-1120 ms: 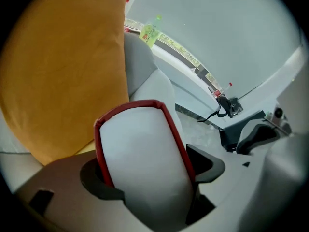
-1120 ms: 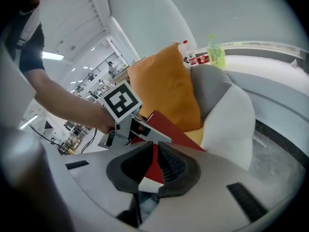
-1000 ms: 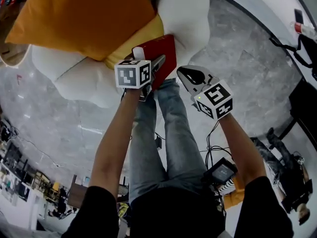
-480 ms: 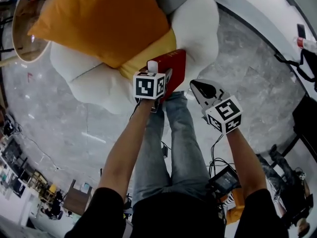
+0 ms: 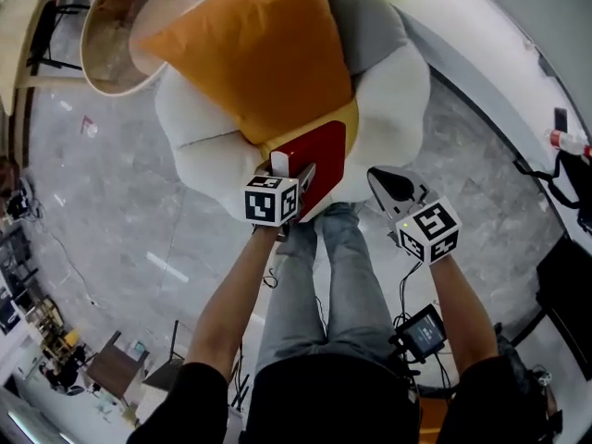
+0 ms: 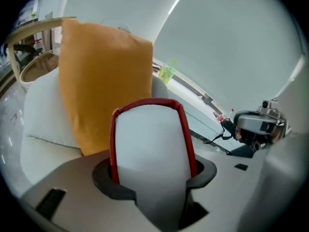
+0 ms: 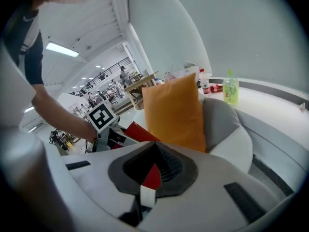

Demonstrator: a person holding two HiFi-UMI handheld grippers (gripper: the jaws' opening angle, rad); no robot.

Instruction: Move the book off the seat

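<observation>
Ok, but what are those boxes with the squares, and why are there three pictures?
A person holds a grabber in each hand; the boxes are parts of them. One picture comes from a camera on the person's head, looking down; the other two from cameras riding on the grabbers. Below is a white chair with an orange cushion. The left grabber has just been closing its jaws on the red book and holds it. The right grabber is shut, apart from the book.
</observation>
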